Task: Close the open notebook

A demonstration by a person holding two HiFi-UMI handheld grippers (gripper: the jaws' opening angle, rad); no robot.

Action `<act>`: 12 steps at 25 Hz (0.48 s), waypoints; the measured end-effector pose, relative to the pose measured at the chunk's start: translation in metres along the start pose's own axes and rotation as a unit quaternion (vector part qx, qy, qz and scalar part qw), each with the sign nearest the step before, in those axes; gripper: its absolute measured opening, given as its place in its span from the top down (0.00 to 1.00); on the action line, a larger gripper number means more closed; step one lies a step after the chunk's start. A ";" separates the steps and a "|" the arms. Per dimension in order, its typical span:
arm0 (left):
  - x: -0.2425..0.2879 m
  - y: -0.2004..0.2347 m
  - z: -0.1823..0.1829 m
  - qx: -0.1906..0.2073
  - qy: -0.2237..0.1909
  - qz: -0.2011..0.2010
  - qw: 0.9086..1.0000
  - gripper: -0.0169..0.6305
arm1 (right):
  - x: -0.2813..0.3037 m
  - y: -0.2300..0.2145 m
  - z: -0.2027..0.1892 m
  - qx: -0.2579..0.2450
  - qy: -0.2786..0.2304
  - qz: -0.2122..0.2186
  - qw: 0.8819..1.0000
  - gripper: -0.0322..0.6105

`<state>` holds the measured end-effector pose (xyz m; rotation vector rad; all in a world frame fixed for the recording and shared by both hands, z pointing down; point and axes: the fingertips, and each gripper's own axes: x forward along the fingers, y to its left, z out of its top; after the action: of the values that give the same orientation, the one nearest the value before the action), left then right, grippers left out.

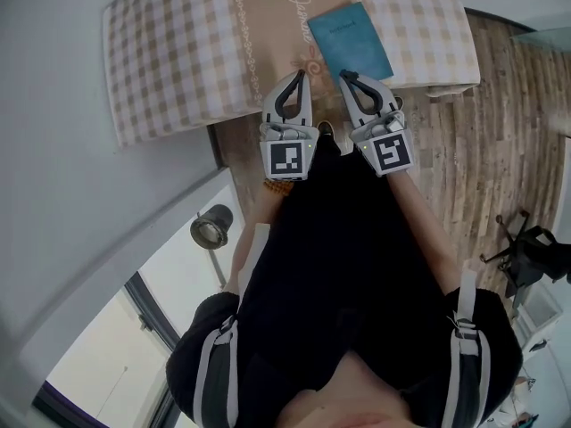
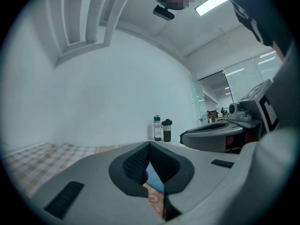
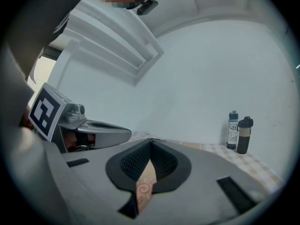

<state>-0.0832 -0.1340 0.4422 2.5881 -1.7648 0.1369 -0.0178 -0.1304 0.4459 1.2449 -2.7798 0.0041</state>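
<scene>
A counter covered in a checked cloth fills the top of the head view, with a tan patterned runner down its middle. A wood-plank floor spreads to the right of it. The person, in dark clothing, stands at the near edge of the counter and holds both tools out level, side by side and close together.

The left gripper hangs over the near part of the runner. Its fingers are clenched, tips meeting, with nothing between them; only the runner and a strip of blue show through the loop behind the tips. The right gripper sits just beside it. Its fingers are likewise pressed together at the tips and hold nothing.

The notebook, teal-covered, lies flat and closed on the counter, just beyond the right gripper's tips, partly on the runner and partly on the checked cloth. Neither gripper touches it.

Two bottles stand upright next to each other at the far side of the counter, by the pale wall.
</scene>
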 end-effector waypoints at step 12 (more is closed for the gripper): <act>-0.009 -0.008 -0.007 0.020 -0.007 -0.023 1.000 0.96 | -0.011 0.002 -0.014 0.002 0.003 -0.024 1.000 0.94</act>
<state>-0.0795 -0.1225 0.4485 2.6619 -1.7228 0.1540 -0.0106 -0.1204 0.4595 1.3088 -2.7460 0.0109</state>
